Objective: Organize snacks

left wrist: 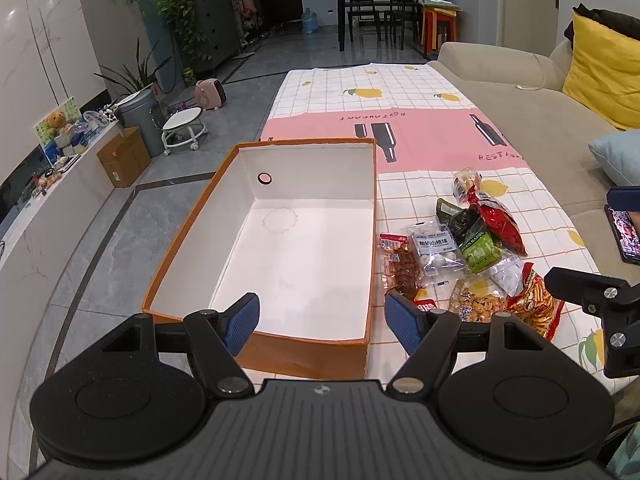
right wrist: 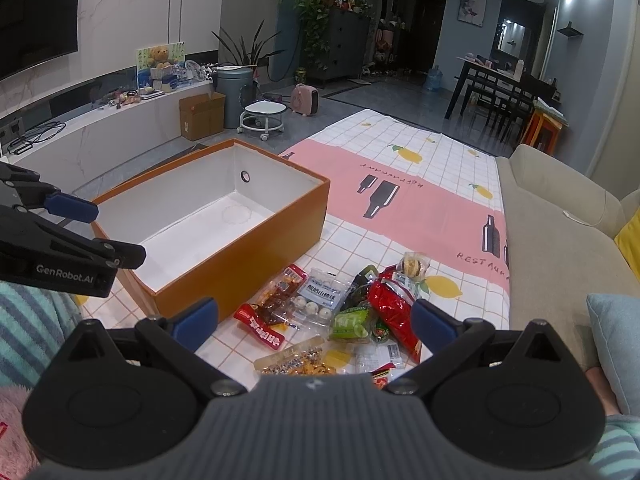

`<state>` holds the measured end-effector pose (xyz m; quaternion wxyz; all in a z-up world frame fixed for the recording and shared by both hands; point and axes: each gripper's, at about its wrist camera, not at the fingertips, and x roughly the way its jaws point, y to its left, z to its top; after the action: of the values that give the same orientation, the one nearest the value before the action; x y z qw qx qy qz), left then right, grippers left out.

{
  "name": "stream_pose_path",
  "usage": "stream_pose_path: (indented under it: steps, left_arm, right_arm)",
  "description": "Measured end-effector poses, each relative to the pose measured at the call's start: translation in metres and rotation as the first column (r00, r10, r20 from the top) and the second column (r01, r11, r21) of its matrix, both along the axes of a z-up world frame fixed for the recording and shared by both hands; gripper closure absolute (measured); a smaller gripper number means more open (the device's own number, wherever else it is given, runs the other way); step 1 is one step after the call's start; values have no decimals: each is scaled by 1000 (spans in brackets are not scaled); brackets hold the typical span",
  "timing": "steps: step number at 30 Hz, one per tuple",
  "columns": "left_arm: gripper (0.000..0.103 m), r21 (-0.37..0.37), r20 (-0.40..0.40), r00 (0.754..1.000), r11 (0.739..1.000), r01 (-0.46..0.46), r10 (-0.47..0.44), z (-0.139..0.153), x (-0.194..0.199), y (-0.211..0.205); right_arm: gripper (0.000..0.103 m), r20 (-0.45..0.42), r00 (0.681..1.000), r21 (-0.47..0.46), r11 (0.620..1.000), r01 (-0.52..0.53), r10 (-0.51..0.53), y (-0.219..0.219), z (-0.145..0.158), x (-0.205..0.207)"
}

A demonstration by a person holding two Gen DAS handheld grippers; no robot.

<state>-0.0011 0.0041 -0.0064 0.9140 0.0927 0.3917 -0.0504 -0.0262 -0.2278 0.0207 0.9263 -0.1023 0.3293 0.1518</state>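
Observation:
An open orange box (left wrist: 192,216) with a white empty inside stands on the checked cloth; it also shows in the right wrist view (right wrist: 248,256). A pile of snack packets (left wrist: 464,256) lies right of the box, among them a red bag (right wrist: 394,312), a green packet (right wrist: 352,326) and a clear packet of white balls (right wrist: 320,298). My left gripper (left wrist: 322,322) is open and empty above the box's near end. My right gripper (right wrist: 316,322) is open and empty just above the near side of the snack pile.
A beige sofa (right wrist: 560,236) with a yellow cushion (left wrist: 604,68) runs along the right. A phone (left wrist: 626,236) sits at the right edge. The cloth (left wrist: 400,96) reaches far ahead. A stool (right wrist: 262,114), a bin and a cardboard carton (right wrist: 200,114) stand on the floor at left.

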Motion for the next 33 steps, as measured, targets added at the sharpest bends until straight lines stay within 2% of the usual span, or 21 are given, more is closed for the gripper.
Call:
stream_pose_path:
  steps: [33]
  left_arm:
    - [19, -1, -1, 1000, 1000, 1, -1, 1, 1, 1]
  right_arm:
    - [4, -16, 1000, -15, 1000, 6, -6, -1, -7, 8]
